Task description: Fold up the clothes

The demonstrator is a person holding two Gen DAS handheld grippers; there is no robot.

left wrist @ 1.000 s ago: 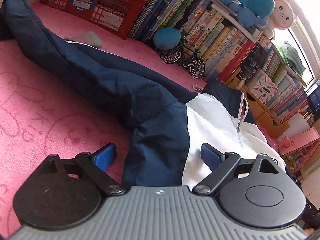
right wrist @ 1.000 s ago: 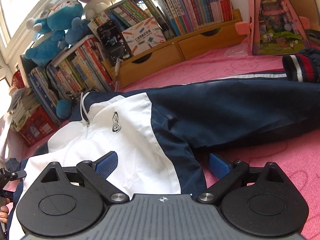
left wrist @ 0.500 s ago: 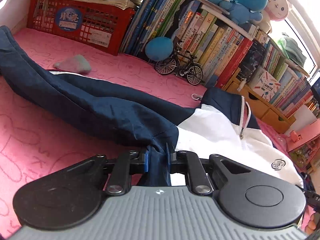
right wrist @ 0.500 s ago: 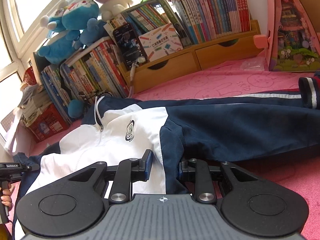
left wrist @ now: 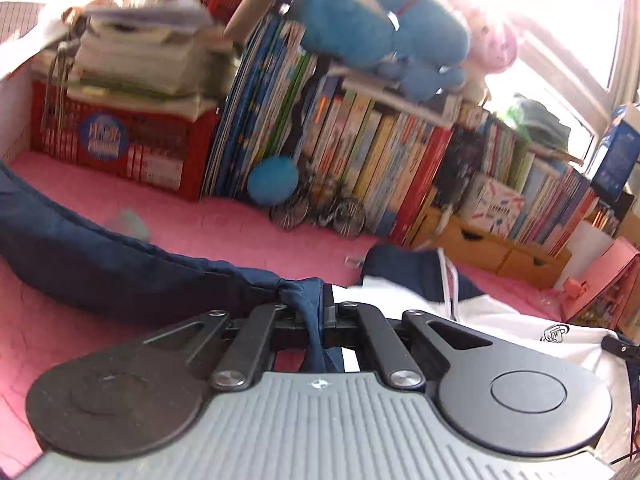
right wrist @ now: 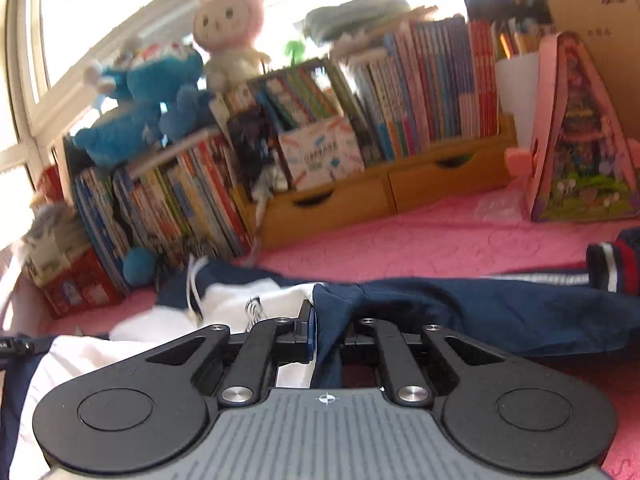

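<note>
Both claws are clamped on the jacket (left wrist: 120, 268) right now. The left gripper (left wrist: 310, 306) has its jaws pinched tight on a bunched fold of navy fabric, near the spot where the dark sleeve meets the body, and the cloth is pulled up off the pink blanket (left wrist: 224, 224) there. The sleeve trails away to the left, sagging back onto the blanket. On the other side, the right gripper (right wrist: 326, 328) is closed on navy fabric too, just beside the white chest panel (right wrist: 256, 300), with the other sleeve (right wrist: 500, 308) stretching off to the right, its striped cuff (right wrist: 612, 264) lying at the far end. The white front with its zipper and small logo sits between the two claws, rumpled. Behind it all, along the far edge, stand the row of books (right wrist: 420, 88), the wooden drawers (right wrist: 380, 196), a red crate (left wrist: 128, 136), and blue (right wrist: 140, 108) and pink plush toys (right wrist: 228, 28) on top. The picture is rather blurred.
</note>
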